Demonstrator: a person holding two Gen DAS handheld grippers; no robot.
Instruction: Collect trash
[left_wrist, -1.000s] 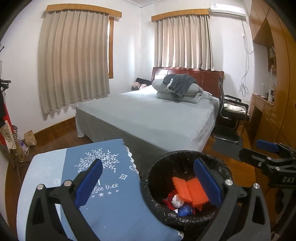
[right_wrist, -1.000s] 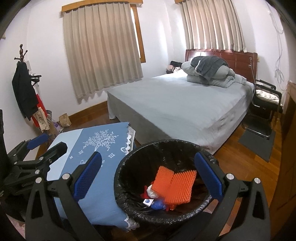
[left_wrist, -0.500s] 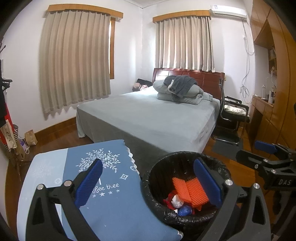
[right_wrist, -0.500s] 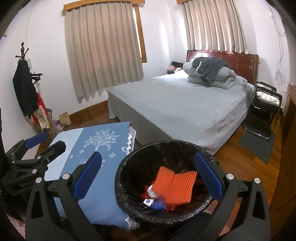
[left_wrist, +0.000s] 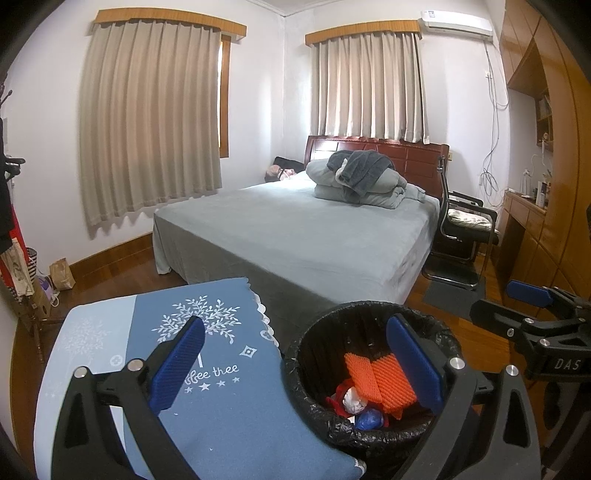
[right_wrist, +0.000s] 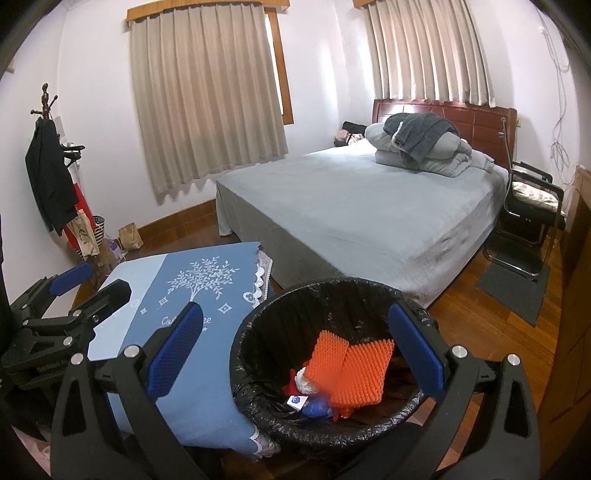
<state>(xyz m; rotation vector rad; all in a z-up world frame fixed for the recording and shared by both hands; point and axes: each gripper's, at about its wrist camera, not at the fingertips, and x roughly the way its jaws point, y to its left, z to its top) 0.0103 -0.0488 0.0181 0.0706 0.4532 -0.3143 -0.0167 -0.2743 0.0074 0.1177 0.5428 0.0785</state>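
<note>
Both grippers are held above the near end of a bedroom with nothing between their fingers. The left gripper (left_wrist: 295, 365) has its blue-padded fingers (left_wrist: 177, 363) spread wide apart, one over the tabletop (left_wrist: 229, 417) and the other over the trash bin (left_wrist: 306, 402). The right gripper (right_wrist: 295, 350) is likewise released, its fingers (right_wrist: 415, 349) splayed, the left one over the blue cloth and the right one over the bin's far right rim. In the left wrist view the right gripper shows at the right edge; in the right wrist view the left gripper shows at the left edge, above the near left corner of the tabletop.

The trash bin, lined with a black bag, stands just beside the right edge of the tabletop. Inside it lie two orange foam nets (right_wrist: 349, 369) side by side, touching, with a white crumpled wad (right_wrist: 304, 382), a red scrap (left_wrist: 338, 400) and a blue wrapper (right_wrist: 316, 406) near them at the bottom. A small white tag with a blue mark rests against the blue wrapper.

The tabletop is covered by a blue cloth printed with a white tree. Beyond it a bed (left_wrist: 314, 236) with a grey sheet fills the far middle, a folded quilt (left_wrist: 362, 184) at its far end. A black chair (left_wrist: 461, 229) stands to the right of the bed.
</note>
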